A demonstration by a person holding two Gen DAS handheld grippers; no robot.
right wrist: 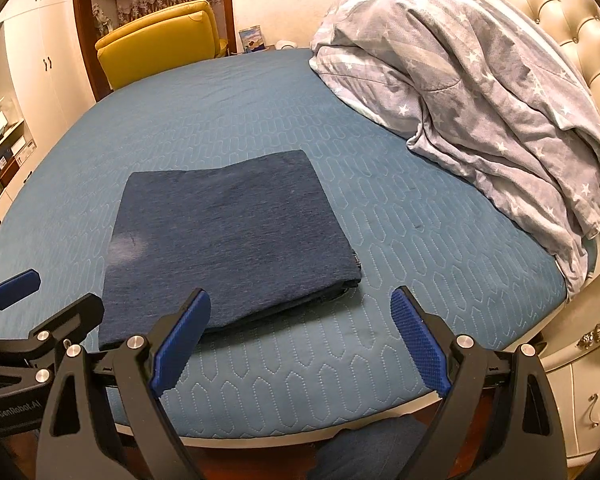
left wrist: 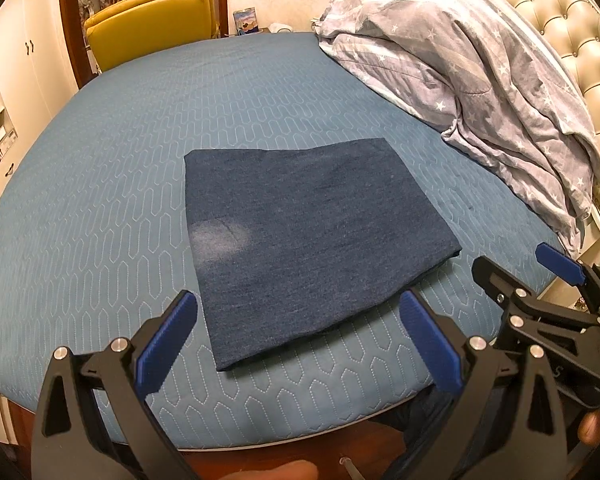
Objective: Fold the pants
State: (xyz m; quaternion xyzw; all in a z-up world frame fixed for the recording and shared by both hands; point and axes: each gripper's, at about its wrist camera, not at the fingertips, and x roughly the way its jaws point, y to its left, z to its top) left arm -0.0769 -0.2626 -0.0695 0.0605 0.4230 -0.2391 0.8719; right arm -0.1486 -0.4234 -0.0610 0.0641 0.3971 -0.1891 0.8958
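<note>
Dark blue pants (left wrist: 300, 236) (right wrist: 228, 240) lie folded into a flat rectangle on the blue quilted bed (left wrist: 120, 184) (right wrist: 420, 240). My left gripper (left wrist: 300, 336) hovers open just short of the fold's near edge, nothing between its blue pads. My right gripper (right wrist: 300, 336) is open too, over the bed cover beside the fold's near right corner. In the left wrist view the right gripper (left wrist: 516, 268) shows at the right, open. The left gripper (right wrist: 56, 296) shows at the left of the right wrist view, also open.
A grey star-print duvet (left wrist: 480, 80) (right wrist: 480, 92) is heaped at the right against a cream tufted headboard (right wrist: 560, 12). A yellow armchair (left wrist: 152, 20) (right wrist: 160, 36) stands past the far edge. White cupboards (right wrist: 32, 60) line the left. More dark blue cloth (right wrist: 372, 448) lies below the bed's near edge.
</note>
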